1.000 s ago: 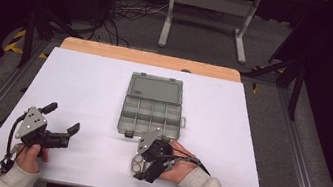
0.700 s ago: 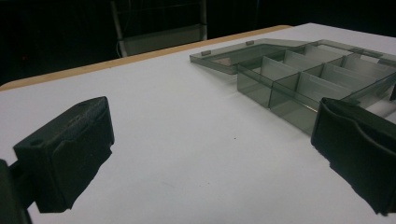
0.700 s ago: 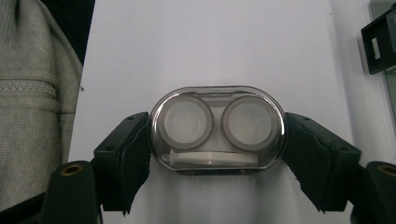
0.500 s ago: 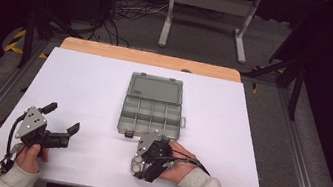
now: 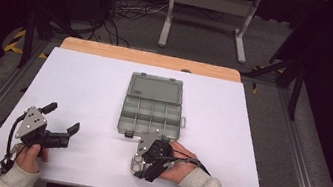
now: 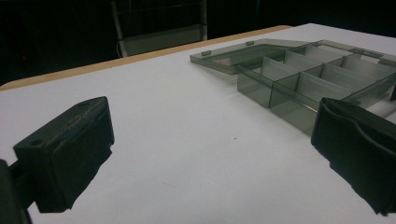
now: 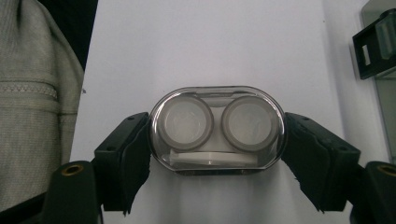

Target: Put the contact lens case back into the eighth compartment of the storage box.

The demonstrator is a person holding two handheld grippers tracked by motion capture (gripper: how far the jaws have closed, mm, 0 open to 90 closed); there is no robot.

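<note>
High view: a white surface (image 5: 93, 97) carries an open grey compartment box (image 5: 152, 113), lid folded back toward the far edge. The person's right hand-held gripper (image 5: 139, 162) lies near the front edge, just in front of the box's near left corner, with a small clear case (image 5: 136, 164) at its tip; detail of the case is too small to read here. The left hand-held gripper (image 5: 62, 118) rests well to the left of the box, its jaws spread apart with nothing between them.

Right gripper view: the clear case (image 7: 217, 129) resolves as an oval container with two round white caps side by side, lying on the surface. The jaws have just been closing and now press its two short ends, clamped on it. A grey sleeve (image 7: 32, 93) fills the left margin, and the box's latch (image 7: 373, 46) appears at upper right.

Left gripper view: the left hand-held gripper (image 6: 210, 158) frames bare surface between wide-open jaws; the compartment box (image 6: 308, 79) stands beyond, its dividers visible.
</note>
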